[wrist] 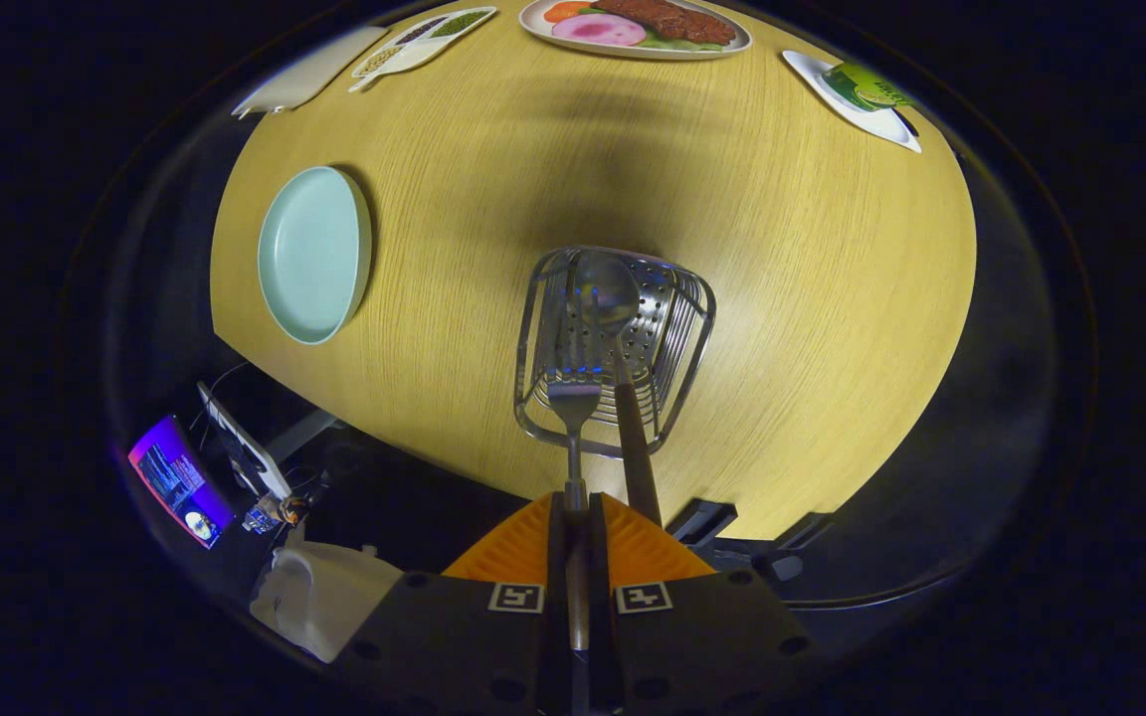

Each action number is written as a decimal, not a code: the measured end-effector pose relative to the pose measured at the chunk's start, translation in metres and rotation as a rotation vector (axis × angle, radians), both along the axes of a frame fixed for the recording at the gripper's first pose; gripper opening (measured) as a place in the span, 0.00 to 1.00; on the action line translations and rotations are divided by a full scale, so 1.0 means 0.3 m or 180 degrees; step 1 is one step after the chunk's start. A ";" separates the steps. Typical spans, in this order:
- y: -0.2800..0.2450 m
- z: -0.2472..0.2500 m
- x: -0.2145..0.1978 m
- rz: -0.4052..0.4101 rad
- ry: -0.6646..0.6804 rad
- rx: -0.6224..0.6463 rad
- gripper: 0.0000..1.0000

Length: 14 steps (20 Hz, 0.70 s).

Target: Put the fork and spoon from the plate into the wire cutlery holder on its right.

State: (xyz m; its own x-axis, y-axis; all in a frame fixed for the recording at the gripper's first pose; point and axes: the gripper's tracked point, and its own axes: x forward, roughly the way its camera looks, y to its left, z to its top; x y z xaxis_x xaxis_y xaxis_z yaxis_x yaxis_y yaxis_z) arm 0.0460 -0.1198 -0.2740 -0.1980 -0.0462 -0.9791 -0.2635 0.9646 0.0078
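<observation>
Gripper view: the gripper is pinching a slim steel fork handle, tines entering the curved wire cutlery holder beside a wooden-handled spoon.

Staged dining booth, wooden table, printed food mats — lit screen, cables beneath — lab setup

No text or number can be read: the gripper, its fingers clamping the fork handle, bears two black-and-white square markers, and the green packet's print is blurred.
</observation>
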 end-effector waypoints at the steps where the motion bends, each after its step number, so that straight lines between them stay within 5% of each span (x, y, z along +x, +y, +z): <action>1: 0.000 -0.001 0.000 -0.0010 0.0024 -0.0015 0.13; 5: 0.019 0.018 0.013 -0.0034 -0.0011 0.0047 0.20; 6: 0.034 0.035 0.024 -0.0043 -0.0069 0.0098 0.30; 9: 0.046 0.086 0.050 -0.0034 -0.0322 0.0203 0.80; 12: 0.056 0.159 0.047 -0.0003 -0.0594 0.0277 1.00; 14: 0.086 0.227 0.028 -0.0024 -0.0752 0.0430 0.99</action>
State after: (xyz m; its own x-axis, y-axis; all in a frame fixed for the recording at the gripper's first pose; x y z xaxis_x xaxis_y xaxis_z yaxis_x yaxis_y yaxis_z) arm 0.0545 -0.0941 -0.2059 0.0368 0.0888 -0.9954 -0.2661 0.9610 0.0759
